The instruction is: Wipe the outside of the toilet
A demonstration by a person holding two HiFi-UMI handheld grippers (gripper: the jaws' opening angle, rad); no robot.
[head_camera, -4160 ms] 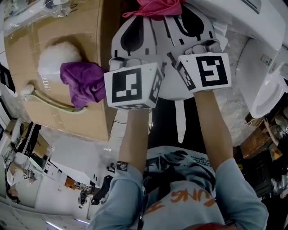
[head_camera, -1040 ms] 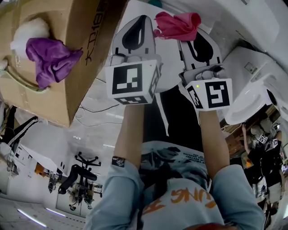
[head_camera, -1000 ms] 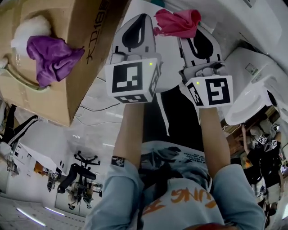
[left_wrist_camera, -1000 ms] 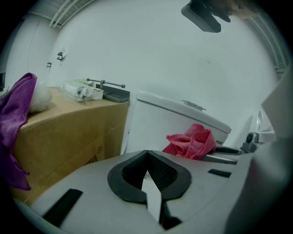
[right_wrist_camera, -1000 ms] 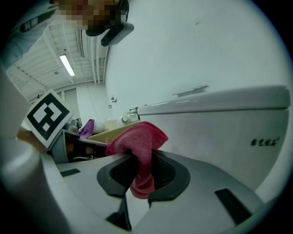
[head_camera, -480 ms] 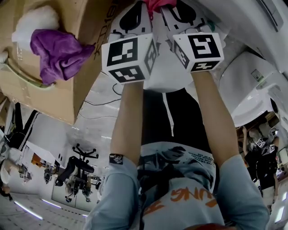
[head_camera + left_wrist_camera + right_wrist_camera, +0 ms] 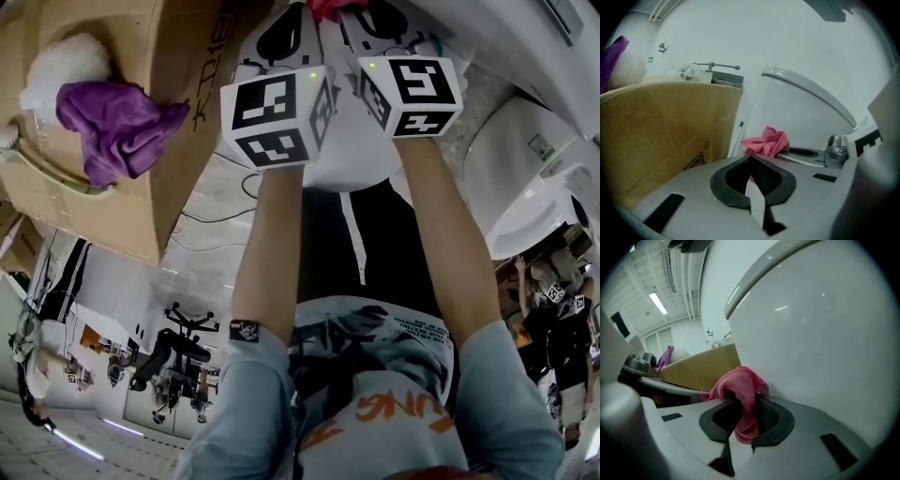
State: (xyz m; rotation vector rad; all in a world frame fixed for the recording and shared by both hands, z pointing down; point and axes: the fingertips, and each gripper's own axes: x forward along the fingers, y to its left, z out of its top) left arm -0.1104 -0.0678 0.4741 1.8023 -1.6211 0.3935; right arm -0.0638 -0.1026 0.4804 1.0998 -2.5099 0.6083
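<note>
Room: toilet [image 7: 811, 333] ahead.
Change: I've reached farther.
Right gripper [image 7: 745, 420]: clamps cloth [image 7: 740, 390] against toilet.
Left gripper [image 7: 752, 180]: closed, empty.

The head view looks from above, steeply down along the person's two forearms [image 7: 272, 253]. It takes in the brown cardboard box [image 7: 159, 56] at the left with a crumpled purple cloth [image 7: 117, 127] on it, and the glossy white ceramic toilet [image 7: 525, 169] at the right.

The left gripper view rides low on the left gripper [image 7: 752, 180] and faces away from the person. The box fills its left side and the toilet stands near on its right.

The right gripper view rides on the right gripper [image 7: 740, 418]. It sits very near the toilet, whose wall fills its upper right, with the box far to the left.

All three views share the crumpled pink cloth [image 7: 740, 394] at the far jaw tips, the box and the purple cloth.
</note>
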